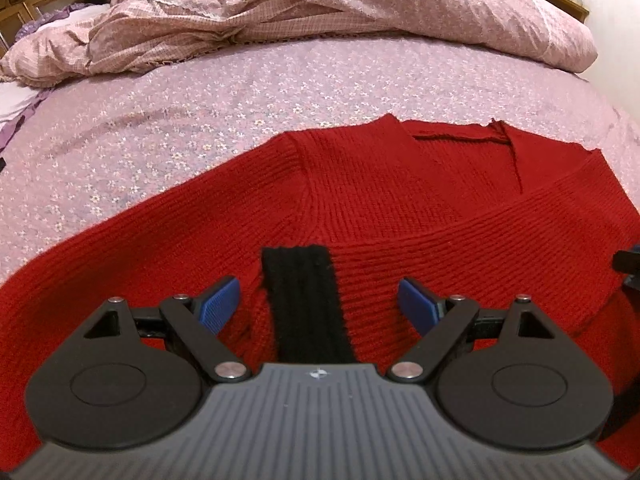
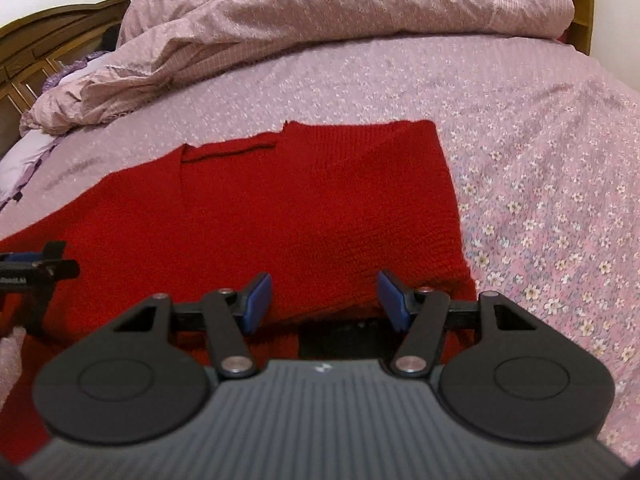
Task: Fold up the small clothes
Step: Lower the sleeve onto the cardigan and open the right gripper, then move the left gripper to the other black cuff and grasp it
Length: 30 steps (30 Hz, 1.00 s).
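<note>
No brand or label legible; small white lettering on the left gripper body at 9 o'clock in the right wrist view, too blurred to read. Red ribbed-knit sweater (image 1: 400, 200) spread flat across floral lilac cotton bedsheet (image 1: 160, 120), black ribbed knit cuff (image 1: 304, 304) at 6 o'clock. Crumpled pink quilt (image 1: 320, 8) at 12 o'clock. Left gripper (image 1: 319, 304) spread wide, blue textured pads (image 1: 218, 304) straddling the cuff. Right gripper (image 2: 325, 300) likewise wide, holding nothing, above the sweater's near edge.
</note>
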Tool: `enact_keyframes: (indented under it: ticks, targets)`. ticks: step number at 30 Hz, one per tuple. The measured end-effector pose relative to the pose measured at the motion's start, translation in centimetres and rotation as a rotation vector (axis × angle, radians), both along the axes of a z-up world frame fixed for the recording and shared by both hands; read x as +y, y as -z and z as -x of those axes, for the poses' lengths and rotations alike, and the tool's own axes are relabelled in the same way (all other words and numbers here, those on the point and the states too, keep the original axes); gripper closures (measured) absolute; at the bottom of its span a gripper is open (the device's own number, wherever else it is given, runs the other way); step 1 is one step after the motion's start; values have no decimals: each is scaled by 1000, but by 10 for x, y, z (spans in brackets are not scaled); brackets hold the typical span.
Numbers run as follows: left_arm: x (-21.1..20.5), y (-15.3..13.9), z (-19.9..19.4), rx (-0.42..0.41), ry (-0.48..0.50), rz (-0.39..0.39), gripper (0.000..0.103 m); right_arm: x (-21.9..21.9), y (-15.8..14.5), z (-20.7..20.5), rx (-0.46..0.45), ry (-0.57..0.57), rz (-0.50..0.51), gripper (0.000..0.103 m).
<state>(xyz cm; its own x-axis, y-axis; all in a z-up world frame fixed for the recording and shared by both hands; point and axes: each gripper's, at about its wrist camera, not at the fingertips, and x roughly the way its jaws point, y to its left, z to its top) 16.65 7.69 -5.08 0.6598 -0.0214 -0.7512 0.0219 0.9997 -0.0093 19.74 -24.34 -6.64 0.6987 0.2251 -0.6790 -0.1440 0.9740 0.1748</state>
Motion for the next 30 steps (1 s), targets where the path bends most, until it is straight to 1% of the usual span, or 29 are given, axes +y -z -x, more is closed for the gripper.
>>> enact_keyframes:
  ticks: [3, 7, 11, 12, 13, 14, 16, 21, 24, 27, 30]
  targets:
    - [2, 6, -4, 7, -7, 2, 14, 2, 4, 1, -15, -4, 12, 42]
    - [8, 10, -7, 7, -23, 31, 14, 2, 7, 0, -25, -7, 4, 42]
    - [9, 11, -7, 1, -12, 39, 15, 0, 8, -1, -28, -13, -2, 41]
    - [8, 10, -5, -8, -4, 42, 18, 0, 8, -2, -28, -17, 0, 41]
    - [8, 8, -3, -19, 4, 44, 24, 1, 8, -2, -28, -18, 0, 41]
    - [7, 7, -1, -29, 10, 40, 27, 1, 8, -2, -28, -18, 0, 41]
    - [7, 5, 2, -49, 14, 25, 35, 1, 9, -3, -29, -17, -1, 41]
    - [14, 0, 10, -81, -5, 46, 47, 2, 10, -2, -35, -18, 5, 39]
    - [14, -7, 18, -106, -14, 46, 48, 2, 10, -3, -35, -21, 8, 39]
    - [10, -14, 27, -143, -2, 40, 48, 2, 9, -3, -33, -24, 9, 39]
    - [8, -17, 28, -147, 29, 76, 48, 2, 9, -2, -32, -24, 8, 39]
